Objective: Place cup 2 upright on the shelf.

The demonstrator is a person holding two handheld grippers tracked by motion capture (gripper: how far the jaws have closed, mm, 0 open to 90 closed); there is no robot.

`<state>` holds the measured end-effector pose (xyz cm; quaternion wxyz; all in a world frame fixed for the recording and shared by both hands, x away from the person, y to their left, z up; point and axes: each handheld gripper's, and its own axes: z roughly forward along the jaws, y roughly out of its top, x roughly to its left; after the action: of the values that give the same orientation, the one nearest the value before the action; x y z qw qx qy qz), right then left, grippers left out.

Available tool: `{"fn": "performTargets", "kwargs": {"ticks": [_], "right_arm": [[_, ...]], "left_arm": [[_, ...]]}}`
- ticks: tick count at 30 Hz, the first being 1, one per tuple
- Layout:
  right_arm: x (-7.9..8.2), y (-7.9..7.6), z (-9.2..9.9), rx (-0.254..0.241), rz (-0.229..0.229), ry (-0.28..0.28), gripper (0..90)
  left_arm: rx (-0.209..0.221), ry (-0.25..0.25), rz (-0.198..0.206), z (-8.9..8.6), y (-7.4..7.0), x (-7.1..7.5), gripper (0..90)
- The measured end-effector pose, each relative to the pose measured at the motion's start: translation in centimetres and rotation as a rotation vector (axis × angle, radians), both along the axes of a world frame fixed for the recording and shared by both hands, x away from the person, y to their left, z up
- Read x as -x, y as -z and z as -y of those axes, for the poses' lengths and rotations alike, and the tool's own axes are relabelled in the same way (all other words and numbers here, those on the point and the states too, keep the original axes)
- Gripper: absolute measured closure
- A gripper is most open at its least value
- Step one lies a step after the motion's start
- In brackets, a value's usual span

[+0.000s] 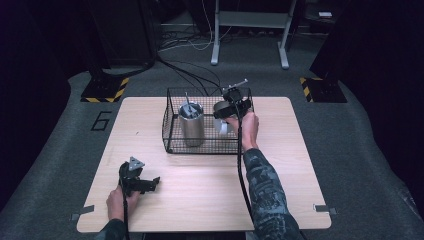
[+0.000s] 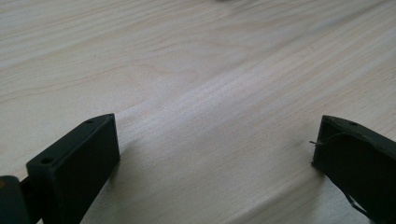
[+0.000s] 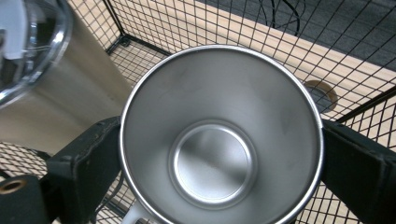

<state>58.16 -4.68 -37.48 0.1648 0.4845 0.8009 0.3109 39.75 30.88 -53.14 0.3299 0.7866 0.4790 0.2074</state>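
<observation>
While one basket holds one tumbler, one cup is gripped.

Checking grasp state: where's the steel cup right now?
In the right gripper view the steel cup sits between the right gripper jaws. In the high view it is inside the wire basket, right half, beside the tall steel tumbler.

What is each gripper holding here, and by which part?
The right gripper clasps a steel cup across its outer wall below the rim. The left gripper holds nothing.
</observation>
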Motion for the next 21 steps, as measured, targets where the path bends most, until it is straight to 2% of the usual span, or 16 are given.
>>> {"fn": "performTargets", "kwargs": {"ticks": [4,6,12,13,14,18,19,20,21], "right_arm": [[-0.3,0.5,0.1,-0.008,-0.007,0.012,5.5],[-0.4,0.7,0.1,-0.004,-0.014,0.014,5.5],[-0.8,1.7,0.0,0.014,-0.016,0.023,5.5],[-0.9,1.9,0.0,0.014,-0.017,0.026,5.5],[-0.9,2.0,0.0,0.017,-0.022,0.026,5.5],[-1.2,2.5,0.1,0.023,-0.032,0.022,5.5],[-1.2,2.7,-0.1,0.017,-0.032,0.023,5.5],[-1.3,2.9,-0.2,0.034,-0.033,0.016,5.5],[-1.2,3.0,-0.4,0.019,-0.04,0.031,5.5]], "left_arm": [[0.006,-0.004,0.002,0.0,0.0,0.0,0.3],[-0.004,0.002,-0.001,0.0,0.0,0.0,0.3],[0.006,-0.005,0.003,0.1,0.0,0.0,0.3],[-0.006,0.004,-0.001,0.0,0.0,0.0,0.3],[0.007,-0.003,0.001,0.0,0.0,0.0,0.3],[-0.008,0.008,-0.005,-0.1,0.0,0.0,0.3],[0.007,-0.003,0.001,0.0,0.0,0.0,0.3],[0.001,0.0,-0.004,0.0,0.0,0.0,0.3],[-0.005,0.005,-0.003,0.0,0.0,0.0,0.3]]}}
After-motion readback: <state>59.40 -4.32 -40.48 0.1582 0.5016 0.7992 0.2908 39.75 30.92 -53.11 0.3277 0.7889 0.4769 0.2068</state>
